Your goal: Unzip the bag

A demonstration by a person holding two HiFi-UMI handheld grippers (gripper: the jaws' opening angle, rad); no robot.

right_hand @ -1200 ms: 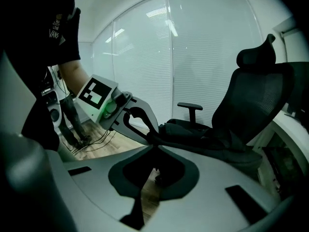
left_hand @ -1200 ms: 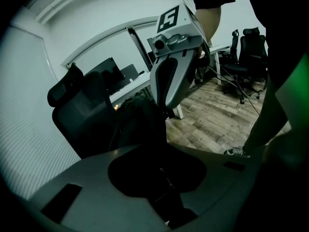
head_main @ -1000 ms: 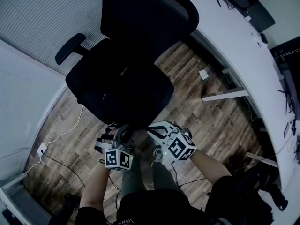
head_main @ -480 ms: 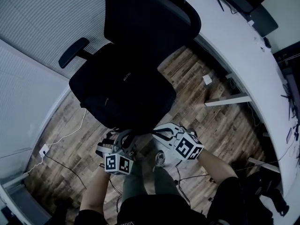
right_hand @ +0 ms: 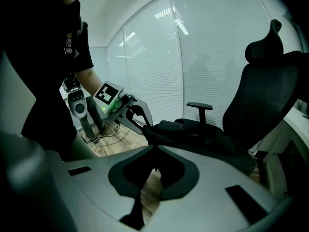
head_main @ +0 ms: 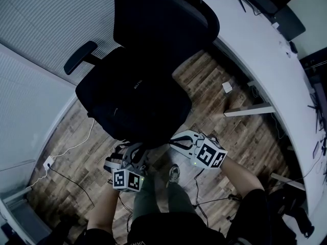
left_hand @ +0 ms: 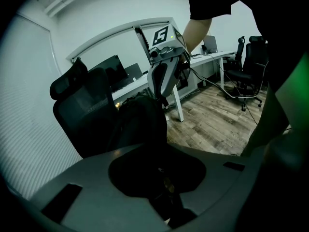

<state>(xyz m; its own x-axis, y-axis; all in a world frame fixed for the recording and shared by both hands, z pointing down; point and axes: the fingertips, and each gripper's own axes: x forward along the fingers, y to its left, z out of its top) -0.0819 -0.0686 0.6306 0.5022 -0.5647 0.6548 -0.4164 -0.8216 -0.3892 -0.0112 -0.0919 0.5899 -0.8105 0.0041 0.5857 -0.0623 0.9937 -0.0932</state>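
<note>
The bag [right_hand: 193,132] is clamped by the left hand-held gripper [left_hand: 164,187] and by the nearly shut right hand-held gripper [right_hand: 152,170]. "VANS" is printed on the shirt [right_hand: 71,48].

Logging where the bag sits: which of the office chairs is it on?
The near chair, closest to the person: the black bag rests on its seat. The other chairs stand far off beside the long desk.

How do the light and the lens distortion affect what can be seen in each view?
Head view: dim, the black bag merges with the black chair. Left gripper view: strong fisheye bending and dark corners; a green blur at the right edge. Right gripper view: bright glass wall backlights the bag, with lamp glare.
</note>
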